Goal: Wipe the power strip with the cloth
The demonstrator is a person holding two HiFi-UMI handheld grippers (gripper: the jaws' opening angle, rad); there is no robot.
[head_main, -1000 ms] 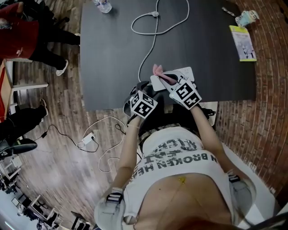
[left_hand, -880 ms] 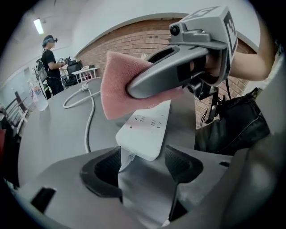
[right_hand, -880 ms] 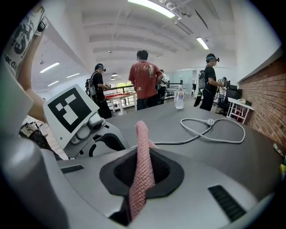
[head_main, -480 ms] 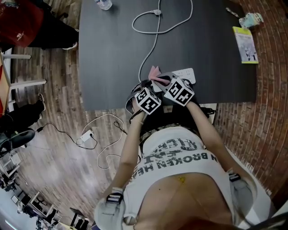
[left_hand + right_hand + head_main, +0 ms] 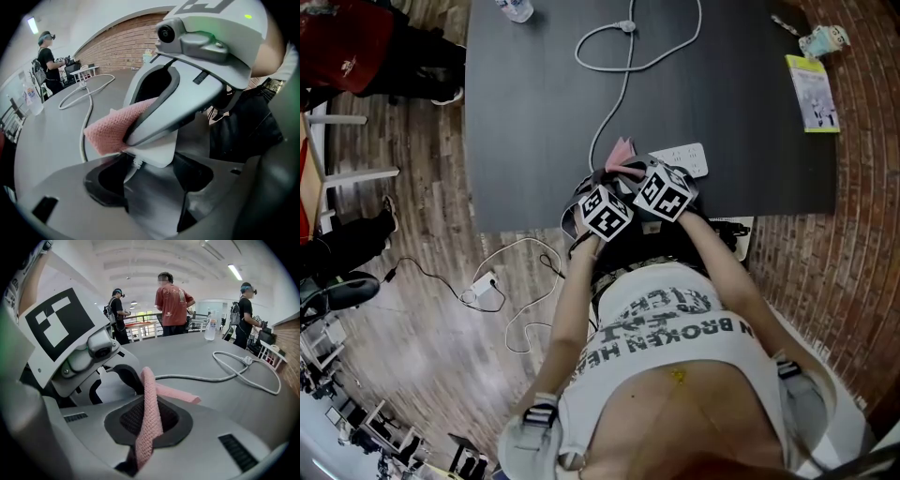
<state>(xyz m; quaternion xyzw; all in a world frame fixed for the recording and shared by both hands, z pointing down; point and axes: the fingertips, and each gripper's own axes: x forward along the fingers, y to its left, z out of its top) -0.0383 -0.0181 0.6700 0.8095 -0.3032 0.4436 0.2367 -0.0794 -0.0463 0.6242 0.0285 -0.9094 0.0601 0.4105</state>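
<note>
- Left claw (image 5: pixel 152 180): jaws have widened slightly and now stand fully spread. The cabled end of the power strip (image 5: pixel 157 152) lies in the gap, and neither pad presses on it.
- Right claw (image 5: pixel 147 420): pressed shut on the pink cloth (image 5: pixel 174 393). One fold runs up through the pads, and the rest trails forward over the desk (image 5: pixel 534 103).
- Judgement: the strip is no longer braced, so a wiping stroke could drag it along the desk. The left claw should re-clamp before the next pass.
- Position: the strip sits at the desk's near edge, centre of the head view. Its white cable (image 5: pixel 623 84) loops toward the top of the frame.
- Against the earlier head frame: the right claw has slid left along the strip, leaving the strip's right part bare.
- The left claw has come up from lower left, so the two marker cubes are now almost touching.
- The cloth tip peeks out just above them.
</note>
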